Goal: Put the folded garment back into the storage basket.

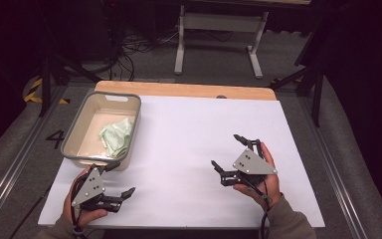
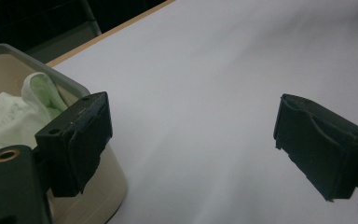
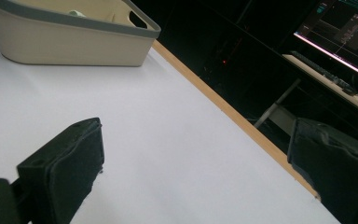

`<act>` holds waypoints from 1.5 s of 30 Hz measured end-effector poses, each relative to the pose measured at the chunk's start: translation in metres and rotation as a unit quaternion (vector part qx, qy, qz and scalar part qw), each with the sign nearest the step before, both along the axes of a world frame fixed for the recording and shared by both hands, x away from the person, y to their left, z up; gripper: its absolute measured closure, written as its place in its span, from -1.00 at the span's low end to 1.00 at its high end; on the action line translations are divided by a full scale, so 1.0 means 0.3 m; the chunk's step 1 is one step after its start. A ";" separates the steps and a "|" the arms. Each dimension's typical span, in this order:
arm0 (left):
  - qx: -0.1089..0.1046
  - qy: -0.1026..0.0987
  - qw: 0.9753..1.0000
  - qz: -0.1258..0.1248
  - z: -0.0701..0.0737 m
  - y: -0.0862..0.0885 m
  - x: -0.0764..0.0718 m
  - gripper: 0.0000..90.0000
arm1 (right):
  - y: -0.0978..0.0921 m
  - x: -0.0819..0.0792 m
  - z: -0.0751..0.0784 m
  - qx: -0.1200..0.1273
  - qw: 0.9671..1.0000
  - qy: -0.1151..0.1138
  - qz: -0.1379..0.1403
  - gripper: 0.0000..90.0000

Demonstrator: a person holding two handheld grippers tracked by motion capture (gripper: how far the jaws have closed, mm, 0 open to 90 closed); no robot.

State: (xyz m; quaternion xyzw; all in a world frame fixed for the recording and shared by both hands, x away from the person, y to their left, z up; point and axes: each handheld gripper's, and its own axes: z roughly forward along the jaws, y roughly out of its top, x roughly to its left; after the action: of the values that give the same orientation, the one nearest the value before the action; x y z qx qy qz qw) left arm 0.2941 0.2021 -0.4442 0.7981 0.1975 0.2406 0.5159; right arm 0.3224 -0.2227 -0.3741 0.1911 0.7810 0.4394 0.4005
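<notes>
A beige bin with a grey rim stands at the table's left, and a crumpled pale green and white cloth lies inside it. My left gripper is open just in front of the bin's near corner and holds nothing. In the left gripper view its jaws stand wide apart over the white sheet, with the bin's rim and the cloth at the left. My right gripper is open and empty over the right half of the table. In the right gripper view the bin sits far off at the upper left.
A white sheet covers the table, and a wooden edge shows along the far side. Beyond it stand a white table frame and floor cables. A lit monitor is off the table's side.
</notes>
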 end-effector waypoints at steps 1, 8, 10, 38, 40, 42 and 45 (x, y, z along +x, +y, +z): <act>0.001 -0.001 1.000 -0.001 0.001 0.000 0.001 -0.73 | -0.004 -0.001 -0.006 -0.001 1.000 0.000 -0.002 -0.90; 0.007 -0.002 1.000 -0.001 0.000 -0.004 -0.001 -0.73 | -0.042 -0.004 -0.049 0.012 1.000 0.007 -0.010 -0.90; 0.005 0.000 1.000 -0.002 -0.001 -0.004 0.000 -0.73 | -0.053 -0.007 -0.061 0.009 1.000 0.005 -0.012 -0.90; 0.007 0.002 1.000 -0.005 -0.004 -0.012 0.002 -0.73 | -0.186 -0.031 -0.182 0.028 0.998 0.042 -0.045 -0.91; 0.005 0.005 1.000 -0.006 -0.005 -0.014 0.002 -0.73 | -0.195 -0.031 -0.195 0.029 0.997 0.048 -0.048 -0.91; 0.007 0.004 1.000 -0.007 -0.005 -0.015 0.002 -0.73 | -0.203 -0.033 -0.205 0.028 0.997 0.051 -0.050 -0.91; 0.008 0.003 1.000 -0.006 -0.006 -0.016 0.004 -0.73 | -0.218 -0.036 -0.211 0.027 0.997 0.055 -0.052 -0.91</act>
State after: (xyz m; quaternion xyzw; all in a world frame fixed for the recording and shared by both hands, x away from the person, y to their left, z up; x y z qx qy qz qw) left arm 0.2952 0.1974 -0.4459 0.8042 0.1923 0.2362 0.5104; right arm 0.3115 -0.2881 -0.4373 0.2662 0.7786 0.4279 0.3739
